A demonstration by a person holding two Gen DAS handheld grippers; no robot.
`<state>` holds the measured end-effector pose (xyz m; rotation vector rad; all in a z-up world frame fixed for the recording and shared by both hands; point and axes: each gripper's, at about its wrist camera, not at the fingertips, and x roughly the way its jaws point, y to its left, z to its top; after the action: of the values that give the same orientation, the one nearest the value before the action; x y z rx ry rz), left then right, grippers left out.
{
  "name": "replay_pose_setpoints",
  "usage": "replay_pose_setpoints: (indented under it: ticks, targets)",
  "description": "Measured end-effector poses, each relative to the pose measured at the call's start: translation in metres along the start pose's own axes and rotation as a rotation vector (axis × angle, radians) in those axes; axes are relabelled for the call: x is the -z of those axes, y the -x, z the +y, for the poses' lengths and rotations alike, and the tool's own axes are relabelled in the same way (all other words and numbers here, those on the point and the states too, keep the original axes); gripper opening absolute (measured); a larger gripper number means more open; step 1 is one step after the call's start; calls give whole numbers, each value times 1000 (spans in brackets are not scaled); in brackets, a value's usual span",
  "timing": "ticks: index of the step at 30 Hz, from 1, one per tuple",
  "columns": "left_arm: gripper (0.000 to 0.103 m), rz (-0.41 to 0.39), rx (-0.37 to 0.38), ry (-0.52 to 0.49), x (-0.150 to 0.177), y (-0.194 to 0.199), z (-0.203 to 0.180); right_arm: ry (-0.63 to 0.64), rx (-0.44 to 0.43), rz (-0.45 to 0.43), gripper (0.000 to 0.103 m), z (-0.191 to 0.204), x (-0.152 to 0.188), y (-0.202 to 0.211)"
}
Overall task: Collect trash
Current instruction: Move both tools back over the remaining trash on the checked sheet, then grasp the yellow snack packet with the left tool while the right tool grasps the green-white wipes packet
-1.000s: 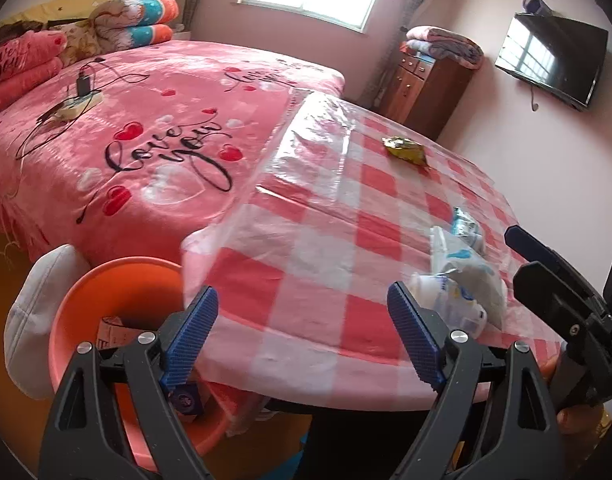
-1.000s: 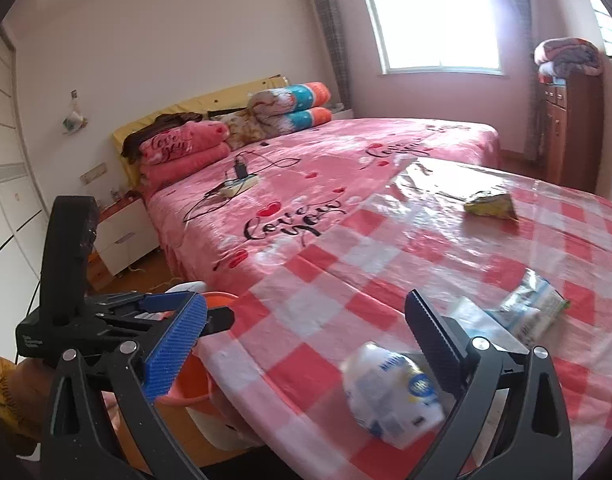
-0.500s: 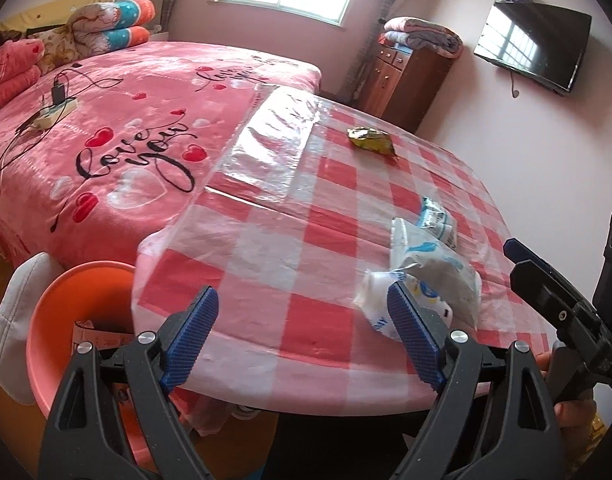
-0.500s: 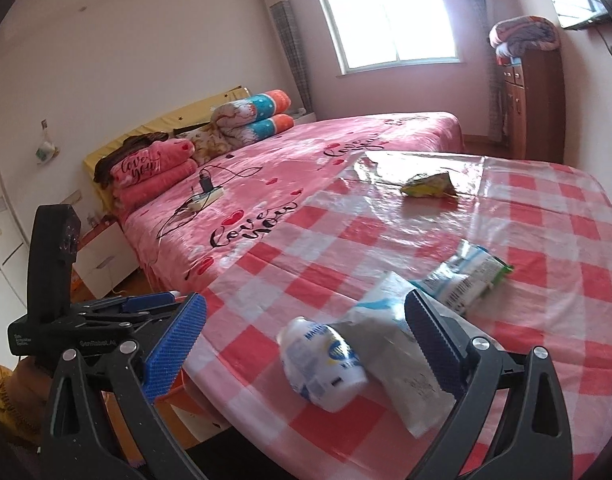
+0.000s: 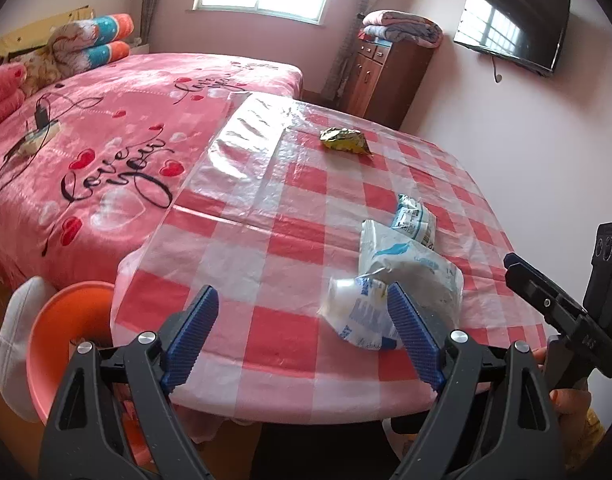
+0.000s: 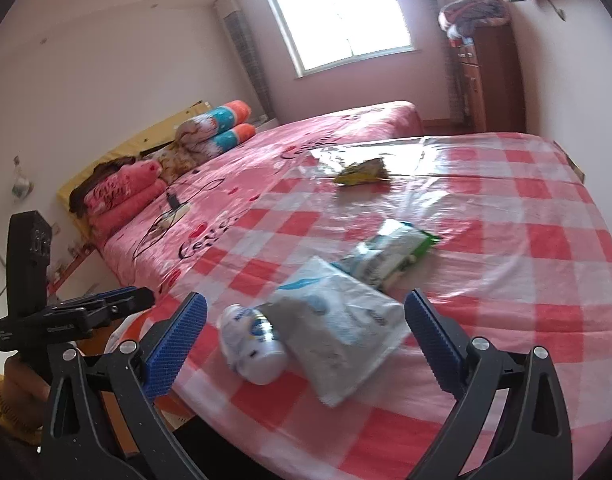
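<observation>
Both tongs wide open over the checked table, gripping nothing.

Left gripper [image 5: 302, 334] spread wide, empty, at near table [image 5: 266, 248] edge; crumpled white bottle [image 5: 357, 312] just inside its right pad, touching or merely overlapping, hard to tell. Blue lettering on bottle blurred, unreadable. Right gripper [image 6: 306, 334] equally wide, empty, framing bottle [image 6: 252, 340] and white pouch [image 6: 337, 320] between pads, neither clamped. Pouch overlapping bottle; blue bird-like mark, no legible text. Beyond pouch, white-green wrapper [image 6: 389, 252], print too small to read. Far ahead of both tongs, yellow wrapper [image 5: 343, 140]. Left of left gripper, below table edge, orange bin [image 5: 62, 344]. Bedspread [image 5: 106, 148] beyond, left, reading "Love you".
</observation>
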<state>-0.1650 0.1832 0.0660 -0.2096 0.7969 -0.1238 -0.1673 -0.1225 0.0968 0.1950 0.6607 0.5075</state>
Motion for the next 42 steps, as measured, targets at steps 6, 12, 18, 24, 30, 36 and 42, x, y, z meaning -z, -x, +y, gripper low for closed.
replay_pose_setpoints:
  ticks: [6, 12, 18, 24, 30, 36, 42]
  targets:
    - [87, -27, -5, -55, -24, -5, -15, -64, 42, -4, 98, -29, 0, 6]
    - [87, -23, 17, -101, -48, -17, -28, -123, 65, 3, 98, -54, 1, 6]
    - [87, -8, 10, -156, -72, -38, -38, -131, 80, 21, 98, -74, 1, 0]
    - [87, 8, 9, -256, -105, -75, -53, -186, 49, 55, 97, -90, -7, -14]
    - [87, 38, 3, -352, -137, -125, -65, -256, 11, 112, 75, -99, -18, -38]
    - [87, 57, 5, -447, -166, -175, -68, -304, -34, 182, 75, -98, -28, -67]
    - [87, 109, 3, -489, -181, -218, -65, -290, -48, 238, 74, -94, -31, -91]
